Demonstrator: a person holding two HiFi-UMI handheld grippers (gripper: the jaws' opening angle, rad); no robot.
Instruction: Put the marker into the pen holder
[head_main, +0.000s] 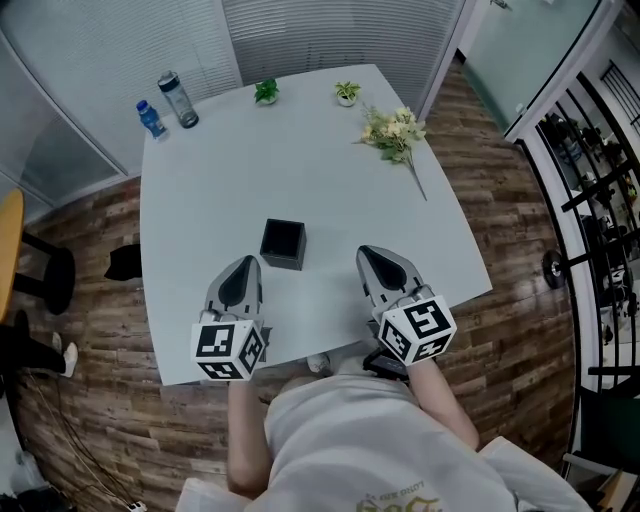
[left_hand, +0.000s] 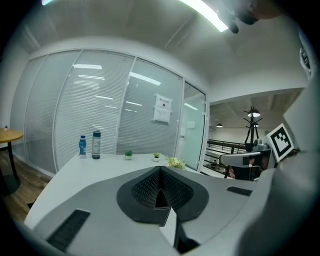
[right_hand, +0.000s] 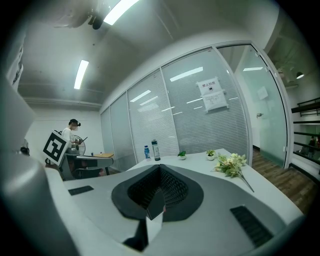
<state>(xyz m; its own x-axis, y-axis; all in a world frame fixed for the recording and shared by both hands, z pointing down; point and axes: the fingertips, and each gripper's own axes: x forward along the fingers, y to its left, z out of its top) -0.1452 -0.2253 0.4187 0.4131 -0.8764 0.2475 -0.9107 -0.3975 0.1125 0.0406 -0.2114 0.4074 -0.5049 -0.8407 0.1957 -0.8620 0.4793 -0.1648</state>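
No marker showed anywhere on the counter (head_main: 330, 170). It may already have sat inside the dark holder (head_main: 283, 243) by the counter's near edge, but that could not be told. The left tongs (head_main: 244, 266) and right tongs (head_main: 370, 254) were both pressed together on nothing, flanking the holder. A notice (right_hand: 211, 95) on the glass and the bottles' (head_main: 178, 98) labels were too small to read.

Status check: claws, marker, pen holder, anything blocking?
Left claw shut, empty. Right claw shut, empty. No marker in sight; pen holder upright mid-table, just ahead of both claws. Nothing between claws and holder.
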